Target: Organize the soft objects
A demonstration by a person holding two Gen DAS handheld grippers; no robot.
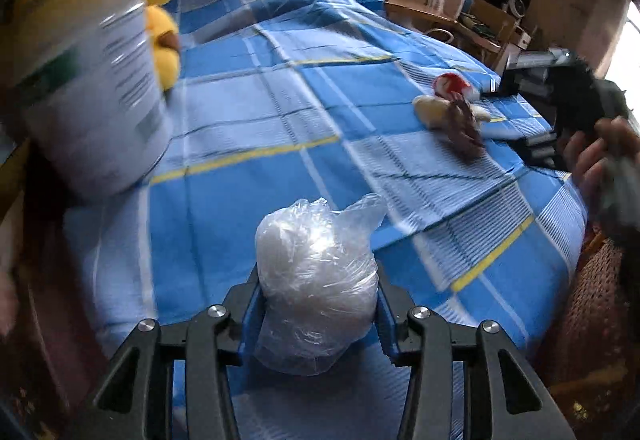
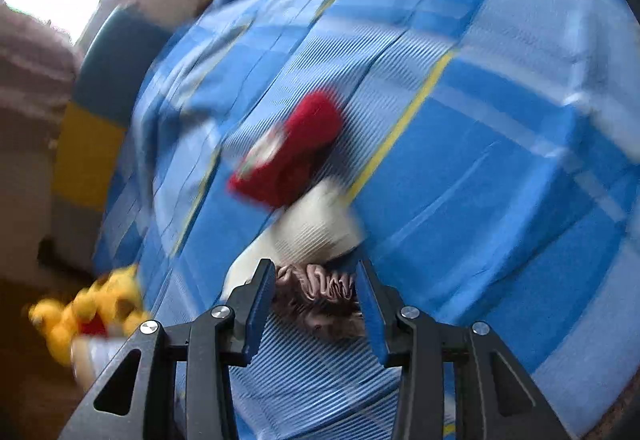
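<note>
Right wrist view: motion blur is smearing the red item (image 2: 292, 148) and yellow plush toy (image 2: 90, 314) beyond identification. Left wrist view: left edge is cropping the blurred tin can (image 1: 86, 80).

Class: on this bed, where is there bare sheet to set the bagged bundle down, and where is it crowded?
Free: the wide checked sheet between the tin and the small toy pile. Crowded: around that pile, where the right gripper works, and by the yellow plush.
</note>
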